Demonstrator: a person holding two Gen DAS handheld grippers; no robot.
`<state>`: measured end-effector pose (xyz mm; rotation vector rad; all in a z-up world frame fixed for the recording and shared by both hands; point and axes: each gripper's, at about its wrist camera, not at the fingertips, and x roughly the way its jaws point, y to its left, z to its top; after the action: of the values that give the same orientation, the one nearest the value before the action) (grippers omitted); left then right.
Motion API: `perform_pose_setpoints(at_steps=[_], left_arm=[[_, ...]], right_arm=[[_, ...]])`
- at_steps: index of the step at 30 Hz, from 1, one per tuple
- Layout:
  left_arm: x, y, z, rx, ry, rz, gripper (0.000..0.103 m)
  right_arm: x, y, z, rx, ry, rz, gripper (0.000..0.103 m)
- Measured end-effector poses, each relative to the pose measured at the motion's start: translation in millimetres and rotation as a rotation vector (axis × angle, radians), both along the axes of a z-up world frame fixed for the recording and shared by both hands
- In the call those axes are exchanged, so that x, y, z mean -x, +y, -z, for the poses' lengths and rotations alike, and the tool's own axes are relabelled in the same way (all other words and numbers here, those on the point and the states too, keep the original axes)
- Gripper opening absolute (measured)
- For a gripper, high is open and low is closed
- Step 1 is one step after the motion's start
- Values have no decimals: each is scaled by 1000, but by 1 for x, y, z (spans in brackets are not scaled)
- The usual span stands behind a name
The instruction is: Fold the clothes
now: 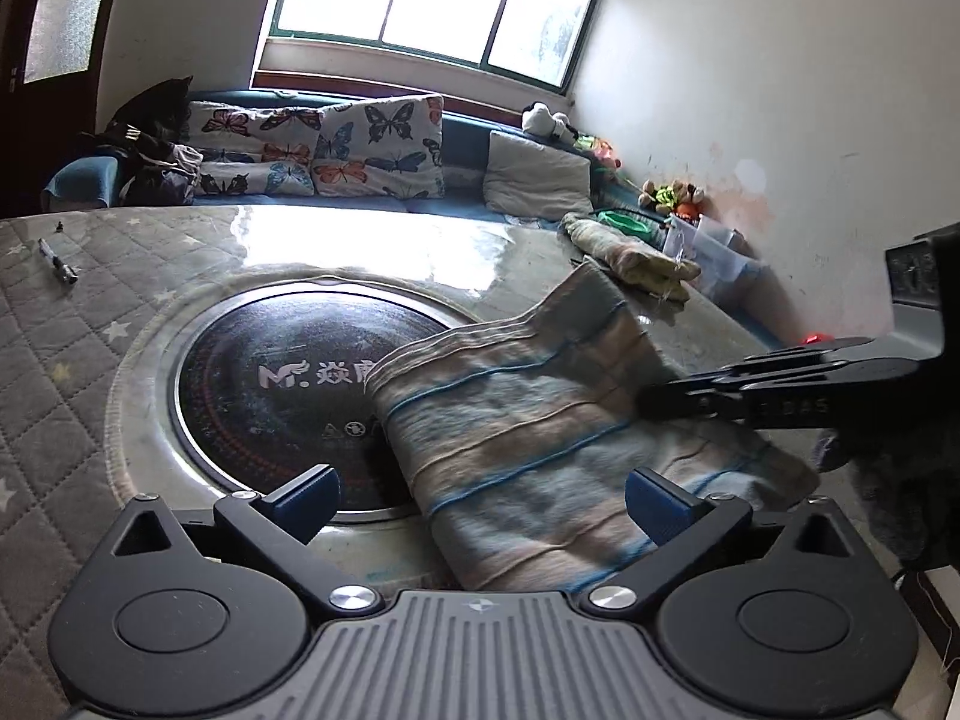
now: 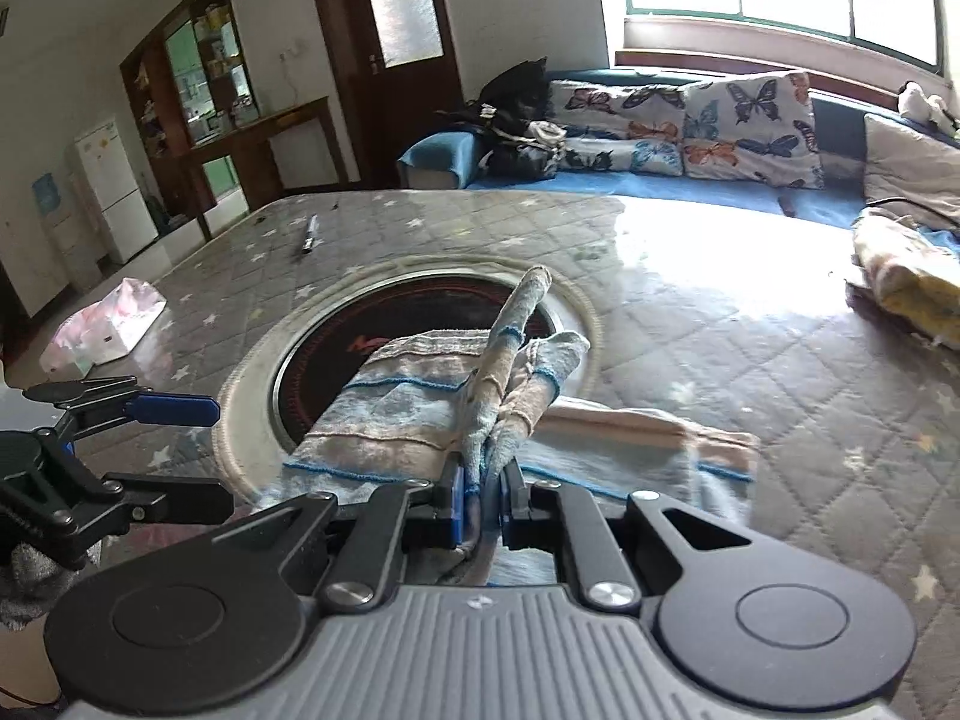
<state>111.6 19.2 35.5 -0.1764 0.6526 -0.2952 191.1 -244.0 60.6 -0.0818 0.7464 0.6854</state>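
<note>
Daylight floods through the window (image 1: 432, 0), blown out white; strong glare washes the table (image 2: 690, 252). Fisheye bends the edges, corners dark.

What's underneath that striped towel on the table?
The striped towel lies partly over a round black cooktop set into the quilted table cover. The cooktop's left part and logo show; its right edge and the table under the cloth are hidden.

Bright window (image 1: 444, 0) above blue sofa (image 2: 660, 183) with butterfly cushions (image 1: 378, 144).
</note>
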Motion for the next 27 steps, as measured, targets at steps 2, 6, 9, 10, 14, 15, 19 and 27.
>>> perform_pose_setpoints(at_steps=[2, 6, 9, 10, 14, 15, 19, 27], left_arm=[[-3, -3, 2, -7, 9, 4, 103], [-9, -9, 7, -13, 29, 12, 103], [-12, -13, 10, -19, 40, 19, 103], [-12, -14, 10, -22, 41, 21, 103], [-16, -14, 13, -32, 51, 16, 103], [-17, -14, 13, -33, 55, 12, 103], [-19, -15, 15, -35, 65, 8, 103], [-22, -15, 16, -54, 67, 4, 103]], right_arm=[[-1, -9, 1, -3, -4, 15, 10], [-1, -24, 4, -19, -8, 49, 10], [-1, -34, 7, -37, -5, 81, 10], [-1, -37, 8, -43, -5, 92, 10], [0, -51, 13, -67, -2, 134, 10], [0, -55, 14, -73, -1, 145, 10], [0, -69, 19, -97, 2, 187, 9], [3, -80, 29, -66, 6, 264, 11]])
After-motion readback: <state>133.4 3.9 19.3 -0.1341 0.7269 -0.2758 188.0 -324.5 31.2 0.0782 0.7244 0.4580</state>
